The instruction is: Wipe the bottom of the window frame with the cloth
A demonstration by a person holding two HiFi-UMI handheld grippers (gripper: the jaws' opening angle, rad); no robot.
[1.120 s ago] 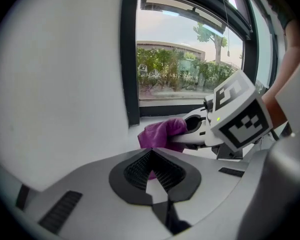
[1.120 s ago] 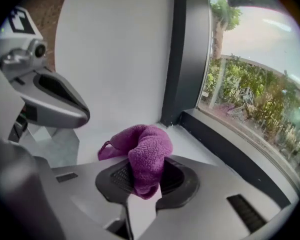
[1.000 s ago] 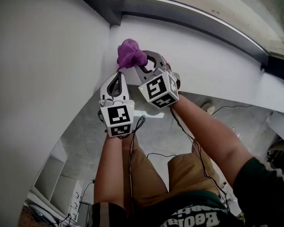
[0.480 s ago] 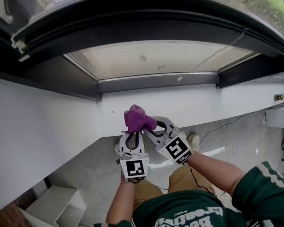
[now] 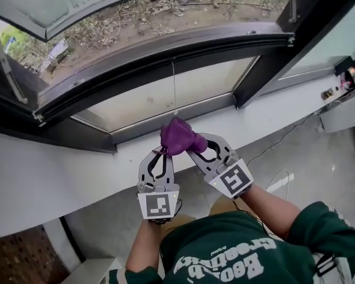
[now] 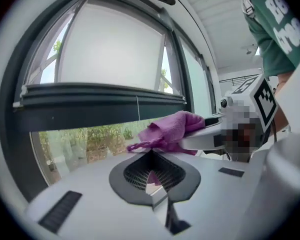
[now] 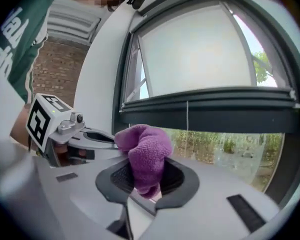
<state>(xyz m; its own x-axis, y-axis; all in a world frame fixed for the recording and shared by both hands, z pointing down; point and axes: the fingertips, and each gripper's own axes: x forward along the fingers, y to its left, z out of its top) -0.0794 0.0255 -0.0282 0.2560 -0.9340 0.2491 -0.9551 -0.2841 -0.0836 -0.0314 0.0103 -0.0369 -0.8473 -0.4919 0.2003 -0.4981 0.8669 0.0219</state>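
Head view: both grippers are up at frame centre, tips converging on the cloth (image 5: 178,136). It's purple, bunched into a ball, and sits just above the two tips. In frame it overlaps the white wall (image 5: 100,167) right under the bottom rail of the window frame (image 5: 143,129). Can't tell from here if the cloth touches wall or rail.

L gripper (image 5: 163,151): per left gripper view the jaws are pressed together on a thin twisted corner of the cloth. A bit of purple shows through the opening behind the tips. The rest of the cloth runs to centre-right of that frame, onto the other gripper's jaw.

R gripper (image 5: 193,145): per right gripper view the jaws are closed, pinching the bulk of the cloth. A fat wad bulges up out of the jaw opening at lower centre. L gripper's tip meets the wad from the left of that frame.

So one cloth, pinched by both grippers, tips nearly touching each other.

Surroundings, head view:
- Lower pane (image 5: 165,96) sits above the rail, w/ a thin cord (image 5: 174,81) hanging down over it at centre.
- Dark crossbar (image 5: 165,55) runs above the pane.
- Upper sash (image 5: 47,5) is swung open at upper left, w/ ground and plants visible past it.
- Marker cubes face the cam: L one (image 5: 158,205) at lower centre, R one (image 5: 232,179) just right of it.
- Green sweatshirt (image 5: 225,256) fills bottom of frame.
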